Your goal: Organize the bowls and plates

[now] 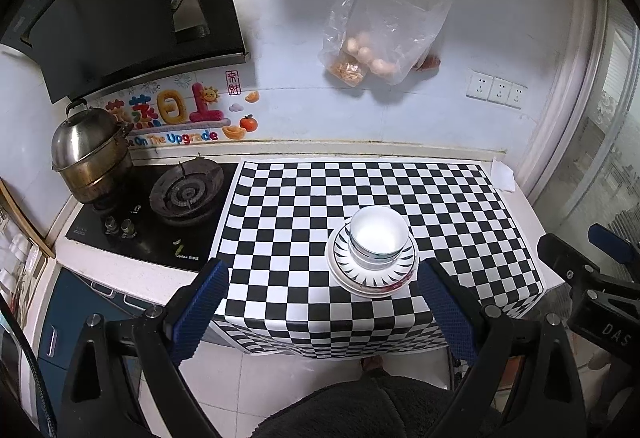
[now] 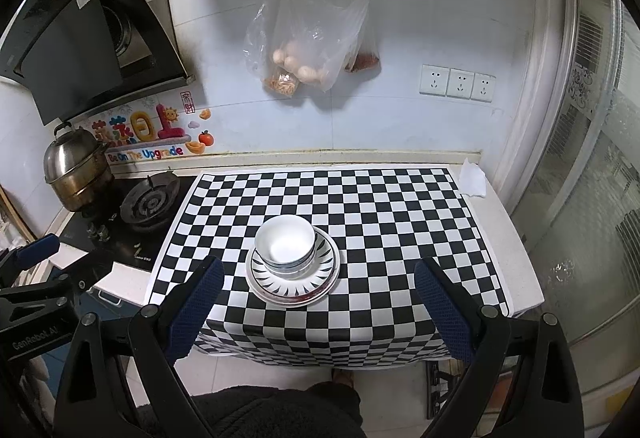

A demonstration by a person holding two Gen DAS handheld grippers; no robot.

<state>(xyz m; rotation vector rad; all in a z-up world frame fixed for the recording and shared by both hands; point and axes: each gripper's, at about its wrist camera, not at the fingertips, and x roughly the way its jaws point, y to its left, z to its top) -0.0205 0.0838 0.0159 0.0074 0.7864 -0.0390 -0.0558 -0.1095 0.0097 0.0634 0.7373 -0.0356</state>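
Note:
A stack of white bowls [image 1: 378,236] sits nested on a stack of plates [image 1: 372,278], the top plate white with a black leaf-pattern rim, near the front of the checkered counter. The same bowls [image 2: 285,242] and plates [image 2: 294,284] show in the right wrist view. My left gripper [image 1: 320,278] is open and empty, held back from the counter's front edge, the stack just beyond its right finger. My right gripper [image 2: 316,278] is open and empty, also back from the edge, the stack between its fingers further ahead.
A black-and-white checkered mat [image 1: 400,189] covers the counter. A gas stove [image 1: 184,193] with a steel steamer pot [image 1: 90,153] stands at the left. Plastic bags [image 1: 384,37] hang on the wall, with sockets [image 1: 496,89] to the right. A glass door [image 2: 592,197] is at the right.

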